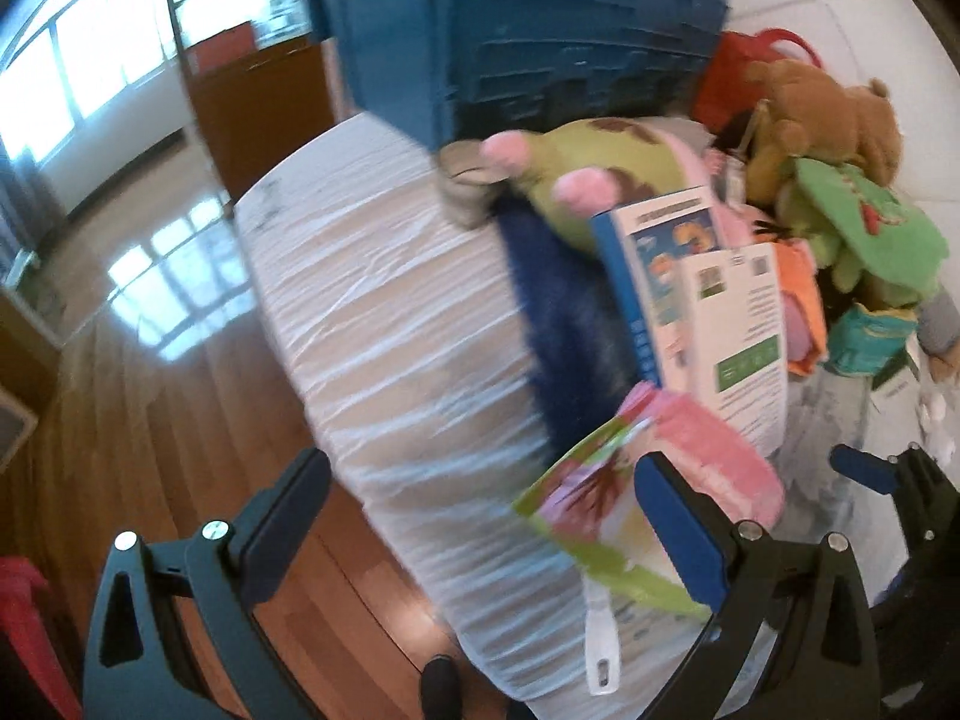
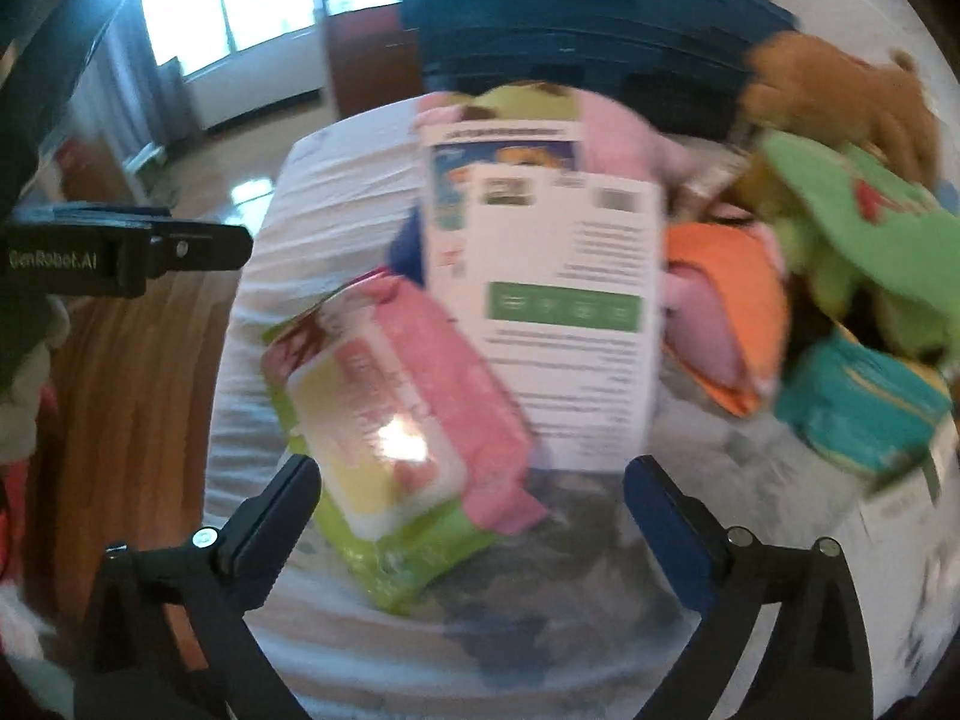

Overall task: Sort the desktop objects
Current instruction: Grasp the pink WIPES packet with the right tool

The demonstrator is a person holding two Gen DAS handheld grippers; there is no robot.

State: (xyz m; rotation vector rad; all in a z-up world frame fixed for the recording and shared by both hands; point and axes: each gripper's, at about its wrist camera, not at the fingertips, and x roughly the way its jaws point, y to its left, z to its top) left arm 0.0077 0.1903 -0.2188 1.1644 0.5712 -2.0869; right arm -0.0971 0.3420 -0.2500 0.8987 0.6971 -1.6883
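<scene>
A heap of things lies on a table under a white wrinkled cover point(image 1: 384, 324). A pink and green wet-wipe pack point(image 2: 396, 420) lies nearest. Behind it stand a white leaflet box point(image 2: 570, 312) and a blue-edged box point(image 1: 648, 276). Plush toys lie behind: a green and pink one point(image 1: 600, 162), a brown bear point(image 1: 828, 114), a green one point(image 2: 864, 228). My left gripper point(image 1: 486, 480) is open and empty at the table's left edge, its right finger over the wipe pack point(image 1: 648, 498). My right gripper point(image 2: 474, 486) is open and empty just before the wipe pack.
A blue plastic crate point(image 1: 540, 36) stands at the back of the table. An orange and purple soft thing point(image 2: 726, 324) and a teal packet point(image 2: 864, 414) lie right. A white handle point(image 1: 600, 648) lies near the front edge. Wooden floor point(image 1: 150, 420) lies left.
</scene>
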